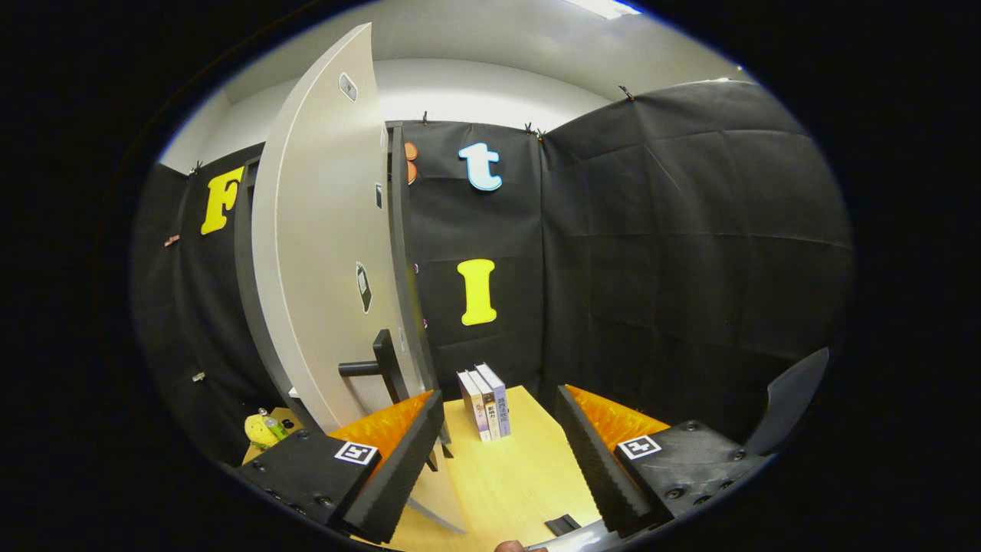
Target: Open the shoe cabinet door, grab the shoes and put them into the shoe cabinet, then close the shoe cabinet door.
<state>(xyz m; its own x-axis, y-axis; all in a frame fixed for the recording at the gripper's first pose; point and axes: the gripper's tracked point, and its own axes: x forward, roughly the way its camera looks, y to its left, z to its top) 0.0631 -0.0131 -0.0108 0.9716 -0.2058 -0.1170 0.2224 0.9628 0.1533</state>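
Note:
The shoe cabinet door (322, 253), a tall pale panel, stands partly open just ahead of my left finger, edge-on toward me. Its dark handle (381, 366) juts out low on the panel, right above the left fingertip. The cabinet's dark frame (247, 291) shows behind the door's left side. My gripper (498, 452) is open, with nothing between the fingers; the door's lower edge runs past the left finger (383, 475). The inside of the cabinet is hidden by the door.
Three upright books (485, 402) stand on the wooden tabletop (510, 483) beyond the fingers. A yellow object with a green bottle (264, 428) sits low to the left of the door. A small dark piece (562, 525) lies near the table's front. Black cloth walls close in behind and right.

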